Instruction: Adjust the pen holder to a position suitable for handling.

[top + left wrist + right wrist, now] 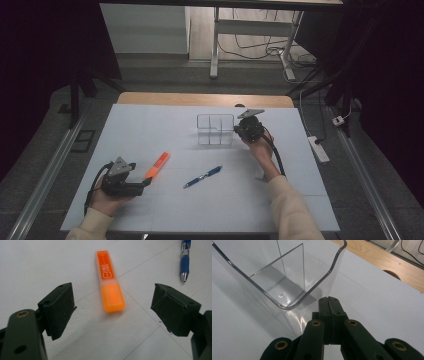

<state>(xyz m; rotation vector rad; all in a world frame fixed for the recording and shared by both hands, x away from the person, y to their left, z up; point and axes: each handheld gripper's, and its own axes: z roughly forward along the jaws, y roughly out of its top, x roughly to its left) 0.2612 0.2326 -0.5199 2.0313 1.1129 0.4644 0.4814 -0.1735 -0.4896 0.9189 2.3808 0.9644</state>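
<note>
**On the white table: left gripper wide over the highlighter, right gripper pressed shut by the clear organizer**

On the white table sheet [150, 125], matte with faint thin grid lines, three things lie. Orange highlighter [109, 281]: flat rectangular plastic, frosted translucent cap end, white print on the body, flat on the sheet. Blue pen [202, 176]: slim, glossy, silver tip, lying near the highlighter but apart from it. Clear organizer [215, 129]: hard transparent plastic, rounded rim, inner dividers making compartments, standing upright toward the far side of the sheet.

Left gripper [112, 312]: jaws spread wide, nothing between the pads, highlighter just ahead of the gap, not touched. Black blocky pads, scuffed edges. In the high view it sits near the front left, hand under it.

Right gripper [329, 302]: jaws pressed together, nothing held, tips just beside the organizer's curved corner; contact can't be told. Brass rivets on the black linkage.

The left gripper view gives the print and the pen's tip. The right gripper view gives the organizer's inside: dividers, a small round mark on the floor, a wooden table edge [387, 262] past the sheet. The high view gives the layout, a cream sleeve [290, 205] and cables on the floor behind.
</note>
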